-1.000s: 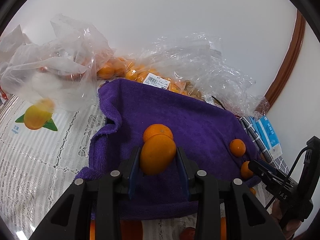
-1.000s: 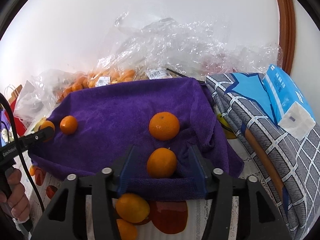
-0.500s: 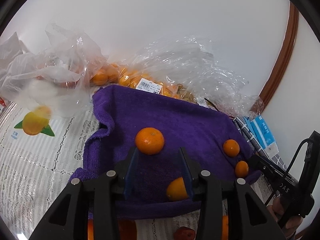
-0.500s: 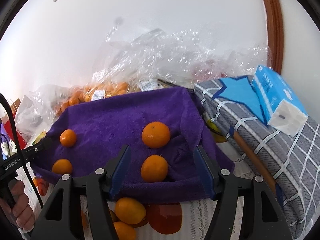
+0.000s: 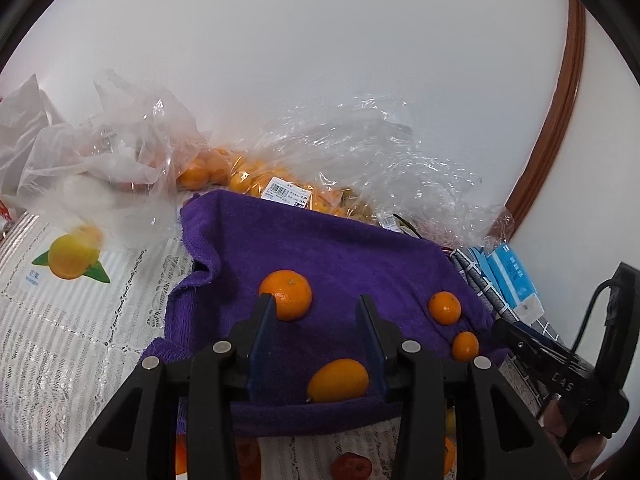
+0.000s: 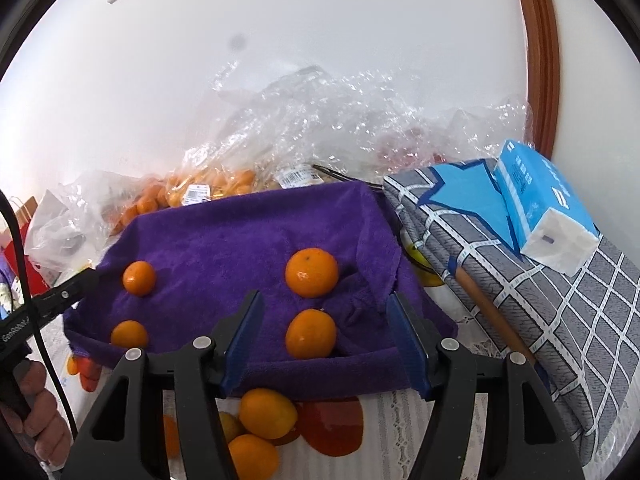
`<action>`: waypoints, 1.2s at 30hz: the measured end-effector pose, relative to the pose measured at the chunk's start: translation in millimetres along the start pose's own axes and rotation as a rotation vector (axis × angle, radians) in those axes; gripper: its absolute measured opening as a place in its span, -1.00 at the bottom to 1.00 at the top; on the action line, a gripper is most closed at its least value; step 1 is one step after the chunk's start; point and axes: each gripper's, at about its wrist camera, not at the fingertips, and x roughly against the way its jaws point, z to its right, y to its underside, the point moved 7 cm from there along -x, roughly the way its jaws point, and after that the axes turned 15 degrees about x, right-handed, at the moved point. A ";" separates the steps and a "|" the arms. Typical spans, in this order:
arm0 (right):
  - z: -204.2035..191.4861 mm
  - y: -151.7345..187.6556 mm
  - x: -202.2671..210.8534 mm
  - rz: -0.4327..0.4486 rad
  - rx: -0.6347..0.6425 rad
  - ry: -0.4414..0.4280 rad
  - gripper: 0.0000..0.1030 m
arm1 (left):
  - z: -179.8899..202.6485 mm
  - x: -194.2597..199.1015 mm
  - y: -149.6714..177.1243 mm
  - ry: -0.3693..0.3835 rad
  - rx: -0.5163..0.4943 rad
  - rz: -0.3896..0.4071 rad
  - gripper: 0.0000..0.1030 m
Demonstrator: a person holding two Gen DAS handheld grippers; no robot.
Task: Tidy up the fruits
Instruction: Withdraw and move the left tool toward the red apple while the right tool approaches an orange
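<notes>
Left gripper [image 5: 316, 316]: jaws apart, holding nothing, hovering over the near edge of the purple towel [image 5: 340, 248]. An oval orange fruit [image 5: 338, 380] lies on the towel between the jaws, toward the right one; contact with that jaw cannot be confirmed. A larger mandarin [image 5: 286, 295] sits at 11 o'clock from it, just beyond the left jaw tip. Two smaller mandarins lie toward 3 o'clock on the towel: one [image 5: 445, 308] farther back, one [image 5: 465, 346] near the towel's right edge.

Right gripper [image 6: 322, 322]: jaws wide apart, empty. A mandarin [image 6: 311, 339] rests on the towel between them, clear of both pads. A larger one [image 6: 311, 273] lies at 12 o'clock beyond it.

Clear plastic bags of small orange fruit [image 5: 244, 172] lie against the wall behind the towel. Loose fruit [image 6: 268, 413] sits on the lace-covered counter [image 5: 72, 320] below the towel's near edge. A blue tissue pack [image 6: 544, 224] rests on grey checked fabric [image 6: 560, 320] at 3 o'clock.
</notes>
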 end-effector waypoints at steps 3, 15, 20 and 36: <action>-10.1 0.4 12.6 0.009 0.032 -0.005 0.24 | 0.5 2.3 0.5 -0.018 -0.021 0.005 -0.24; -34.0 54.5 33.6 -0.100 0.037 -0.071 0.08 | -30.4 44.7 23.0 -0.032 0.042 -0.041 -0.05; -43.1 66.2 32.6 -0.097 0.043 -0.125 0.07 | -39.2 56.6 43.8 -0.051 0.044 -0.056 -0.04; -51.1 70.1 29.4 -0.114 0.075 -0.160 -0.37 | -0.1 29.5 81.1 -0.020 -0.152 -0.213 -0.04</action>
